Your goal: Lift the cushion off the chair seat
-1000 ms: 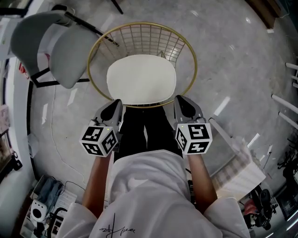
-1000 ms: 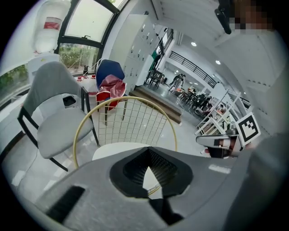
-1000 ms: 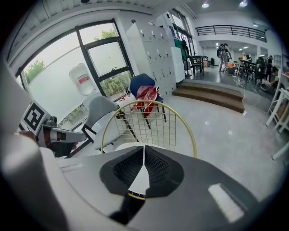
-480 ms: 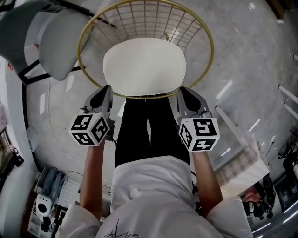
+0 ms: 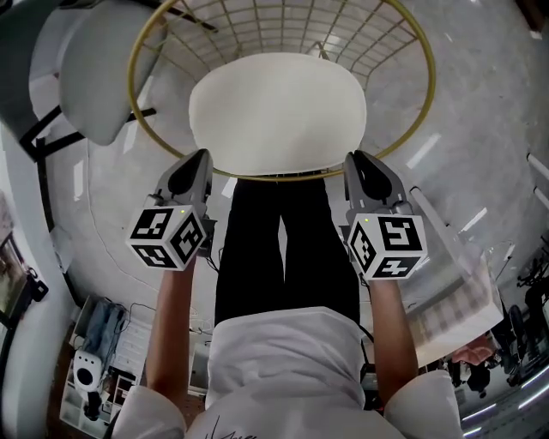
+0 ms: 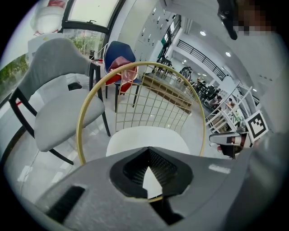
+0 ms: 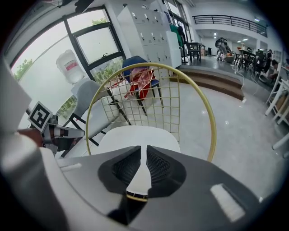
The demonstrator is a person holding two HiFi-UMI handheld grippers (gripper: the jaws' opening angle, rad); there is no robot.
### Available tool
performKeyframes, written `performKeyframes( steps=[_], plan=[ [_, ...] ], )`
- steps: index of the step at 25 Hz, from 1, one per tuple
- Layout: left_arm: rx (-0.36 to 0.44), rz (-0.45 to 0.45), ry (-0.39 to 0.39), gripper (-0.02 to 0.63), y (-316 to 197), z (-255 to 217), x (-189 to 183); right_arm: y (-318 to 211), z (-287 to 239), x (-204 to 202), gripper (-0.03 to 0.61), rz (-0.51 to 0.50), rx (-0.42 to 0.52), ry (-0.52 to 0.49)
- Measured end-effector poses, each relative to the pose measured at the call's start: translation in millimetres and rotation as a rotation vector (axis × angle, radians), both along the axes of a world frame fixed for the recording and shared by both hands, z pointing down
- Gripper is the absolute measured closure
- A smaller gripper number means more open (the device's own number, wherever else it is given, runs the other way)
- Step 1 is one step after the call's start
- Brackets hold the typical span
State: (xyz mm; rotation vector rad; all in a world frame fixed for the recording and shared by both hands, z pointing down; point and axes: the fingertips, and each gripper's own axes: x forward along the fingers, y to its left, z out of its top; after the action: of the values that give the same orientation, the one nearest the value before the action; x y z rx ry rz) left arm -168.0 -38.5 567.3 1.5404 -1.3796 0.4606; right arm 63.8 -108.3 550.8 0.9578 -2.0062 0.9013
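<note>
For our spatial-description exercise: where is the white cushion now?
Head view, upper centre: the white cushion lies on the gold wire chair, just beyond the left gripper and right gripper, grey chair to its left.

No legible text, labels or numbers in any view.

Matt white cushion [image 5: 276, 111] on glossy gold metal-wire chair [image 5: 283, 26] (polished grey stone-look floor [image 5: 480, 129])

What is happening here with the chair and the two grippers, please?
A person holds a gripper in each hand just in front of the wire chair. The white cushion lies on the seat, untouched. The left gripper is shut; the right gripper has just been opening its jaws, with nothing between them.
</note>
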Motion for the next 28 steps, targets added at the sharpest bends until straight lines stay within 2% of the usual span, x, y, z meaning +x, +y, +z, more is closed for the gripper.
performKeyframes(
  steps=[5, 12, 16, 23, 28],
  plan=[
    [-0.015, -0.019, -0.031, 0.614, -2, 20, -15, -4, 21, -4, 0.522, -0.002, -0.011, 0.007],
    [-0.035, -0.041, -0.057, 0.598, -1, 52, -32, -6, 53, -13, 0.469, -0.029, -0.033, 0.008],
    [-0.061, -0.059, -0.089, 0.572, 2, 71, -43, -8, 70, -15, 0.454, -0.030, -0.044, 0.020],
    [-0.086, -0.083, -0.123, 0.495, 3, 96, -49, -12, 90, -12, 0.412, -0.040, -0.053, 0.048],
    [-0.099, -0.124, -0.150, 0.376, -2, 107, -57, -18, 100, -6, 0.387, -0.034, -0.049, 0.085]
  ],
)
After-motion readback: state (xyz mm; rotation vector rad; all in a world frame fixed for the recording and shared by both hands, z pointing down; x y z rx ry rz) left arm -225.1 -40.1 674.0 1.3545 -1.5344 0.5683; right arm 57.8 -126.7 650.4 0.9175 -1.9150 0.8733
